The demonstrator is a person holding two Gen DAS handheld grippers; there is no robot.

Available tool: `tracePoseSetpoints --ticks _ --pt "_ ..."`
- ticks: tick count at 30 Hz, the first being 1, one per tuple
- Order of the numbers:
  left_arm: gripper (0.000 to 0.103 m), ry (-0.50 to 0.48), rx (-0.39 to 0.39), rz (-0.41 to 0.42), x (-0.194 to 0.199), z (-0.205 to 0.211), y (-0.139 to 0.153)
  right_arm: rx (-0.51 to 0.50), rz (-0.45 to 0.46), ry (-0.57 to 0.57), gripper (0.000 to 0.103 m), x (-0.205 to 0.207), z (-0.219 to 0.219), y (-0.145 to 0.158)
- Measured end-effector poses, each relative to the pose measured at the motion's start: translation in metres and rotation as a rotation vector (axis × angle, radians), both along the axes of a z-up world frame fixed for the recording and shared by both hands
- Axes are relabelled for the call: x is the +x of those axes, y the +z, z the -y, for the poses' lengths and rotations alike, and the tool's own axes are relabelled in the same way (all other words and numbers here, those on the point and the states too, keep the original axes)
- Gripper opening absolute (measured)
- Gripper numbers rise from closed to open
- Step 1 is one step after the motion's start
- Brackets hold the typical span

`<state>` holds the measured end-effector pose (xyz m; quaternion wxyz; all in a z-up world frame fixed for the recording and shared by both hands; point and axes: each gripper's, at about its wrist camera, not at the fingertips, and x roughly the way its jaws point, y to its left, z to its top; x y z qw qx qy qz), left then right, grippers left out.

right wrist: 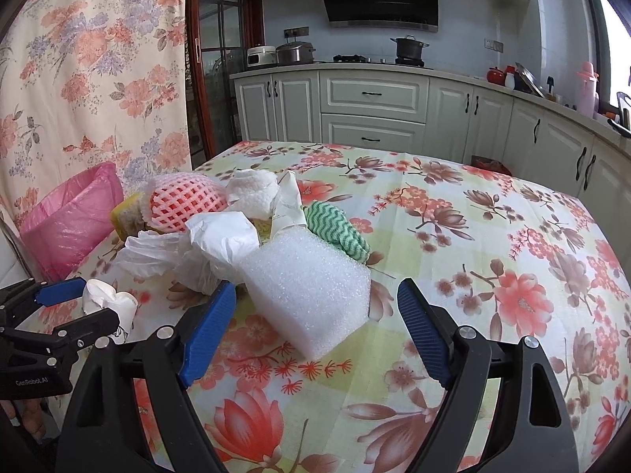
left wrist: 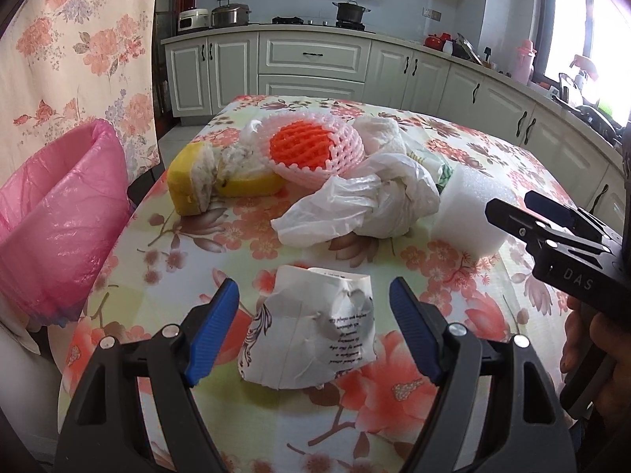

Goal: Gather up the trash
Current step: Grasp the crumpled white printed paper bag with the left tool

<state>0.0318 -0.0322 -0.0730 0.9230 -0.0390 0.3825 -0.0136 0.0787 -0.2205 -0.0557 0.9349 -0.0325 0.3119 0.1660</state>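
Trash lies on the flowered table [left wrist: 189, 260]. A crumpled printed paper wrapper [left wrist: 311, 327] lies between the open jaws of my left gripper [left wrist: 314, 327], untouched as far as I can see. Behind it lie a white plastic bag [left wrist: 366, 205], a pink and orange foam fruit net [left wrist: 311, 149], yellow peel pieces [left wrist: 197, 181] and a white foam block [left wrist: 469, 216]. My right gripper [right wrist: 315, 331] is open around the near end of the foam block [right wrist: 311, 291]. A green-striped cloth [right wrist: 335, 228] lies behind the block.
A bin lined with a pink bag [left wrist: 59, 216] stands off the table's left edge; it also shows in the right wrist view [right wrist: 67, 216]. A flowered curtain [left wrist: 75, 39] hangs behind it. Kitchen cabinets [left wrist: 315, 63] run along the back and right.
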Motion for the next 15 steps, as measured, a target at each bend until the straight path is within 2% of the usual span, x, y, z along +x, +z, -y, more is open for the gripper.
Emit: tracePoseSetpoints --ticks 3,5,15 --pt "0.072 -0.003 0.003 -0.013 0.002 0.000 -0.004 -0.004 -0.009 0.001 0.080 0.003 -0.002 -0.002" --pt "0.063 -0.008 -0.002 -0.036 0.005 -0.001 -0.008 -0.008 -0.017 0.005 0.080 0.005 -0.003 -0.003" --pt "0.062 -0.021 -0.038 -0.026 0.011 -0.007 -0.004 -0.024 -0.039 0.014 0.081 0.018 -0.011 -0.007"
